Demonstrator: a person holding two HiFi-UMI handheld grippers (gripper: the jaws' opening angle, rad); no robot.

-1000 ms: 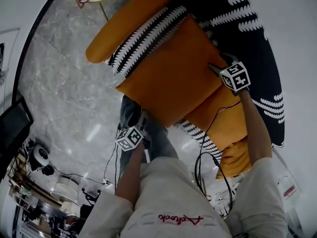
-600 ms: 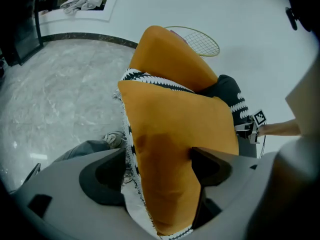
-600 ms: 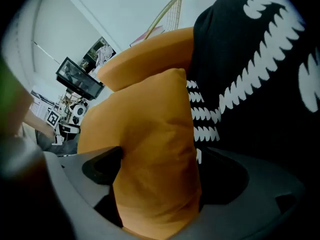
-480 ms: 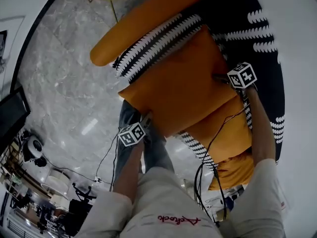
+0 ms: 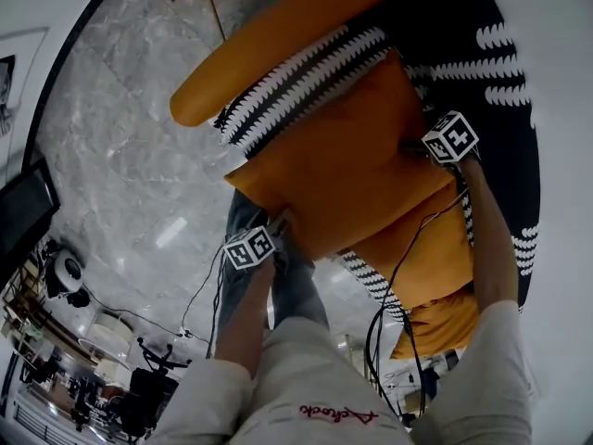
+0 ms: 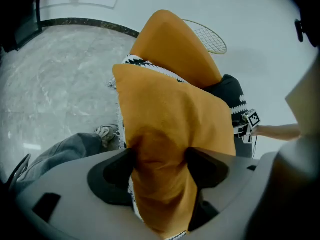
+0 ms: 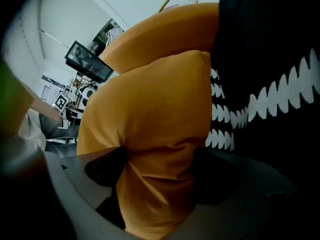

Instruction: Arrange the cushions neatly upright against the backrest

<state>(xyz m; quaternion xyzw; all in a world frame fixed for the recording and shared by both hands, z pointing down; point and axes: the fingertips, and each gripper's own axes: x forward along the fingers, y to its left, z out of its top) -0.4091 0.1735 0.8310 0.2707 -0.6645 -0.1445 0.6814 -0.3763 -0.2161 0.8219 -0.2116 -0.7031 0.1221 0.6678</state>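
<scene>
A large orange cushion (image 5: 343, 156) leans on the chair seat, its far edge close to the black backrest with white leaf marks (image 5: 491, 54). My left gripper (image 5: 278, 222) is at its near lower corner, my right gripper (image 5: 412, 144) at its upper right corner. In the left gripper view the corner (image 6: 165, 134) fills the gap of my left gripper (image 6: 160, 164). The right gripper view shows the same at my right gripper (image 7: 157, 169). Both pairs of jaws have just been opening and stand wide, the fabric loose between them. A black-and-white striped cushion (image 5: 296, 82) lies behind.
An orange padded armrest (image 5: 269, 35) runs along the chair's far left. A second orange cushion (image 5: 422, 248) lies on the seat to the right. My legs (image 5: 278, 281) stand on the grey marble floor (image 5: 120, 156). Cables (image 5: 384, 295) hang by my right arm.
Both grippers and the orange cushion have sunk toward the seat. The cushion's far edge now lies nearer the backrest, and the right gripper has tipped further down.
</scene>
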